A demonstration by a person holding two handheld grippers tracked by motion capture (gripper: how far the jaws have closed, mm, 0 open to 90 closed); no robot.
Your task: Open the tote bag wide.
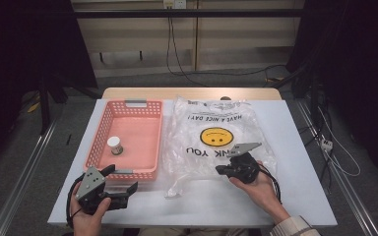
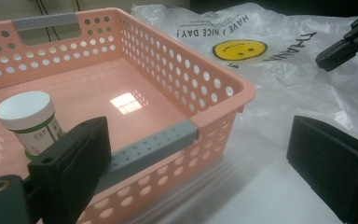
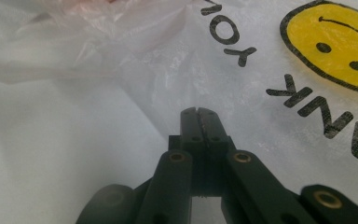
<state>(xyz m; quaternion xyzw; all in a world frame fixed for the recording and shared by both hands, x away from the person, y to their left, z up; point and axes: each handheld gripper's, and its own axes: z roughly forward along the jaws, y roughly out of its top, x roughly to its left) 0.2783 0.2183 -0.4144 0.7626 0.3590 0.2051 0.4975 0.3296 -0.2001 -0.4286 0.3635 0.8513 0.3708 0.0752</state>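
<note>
The desk [image 1: 305, 196] carried your plastic bag [image 1: 216, 142] flat across its middle, mouth toward the near edge, beside the pink basket [image 1: 128, 132] at the left holding a small jar [image 1: 114, 145]. Your right gripper [image 1: 222, 170] lay on the bag's near right part, fingers [image 3: 199, 122] pressed together on its film. Your left gripper [image 1: 123, 182] waited wide open and empty at the basket's near rim.

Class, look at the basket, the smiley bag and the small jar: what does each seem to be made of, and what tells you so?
Basket: pink moulded plastic, probably; even perforations, glossy floor reflecting light.
Bag: thin translucent plastic film; crinkles, sheen, printed lettering.
Jar: seemingly plastic, with matte white lid and printed label.
</note>
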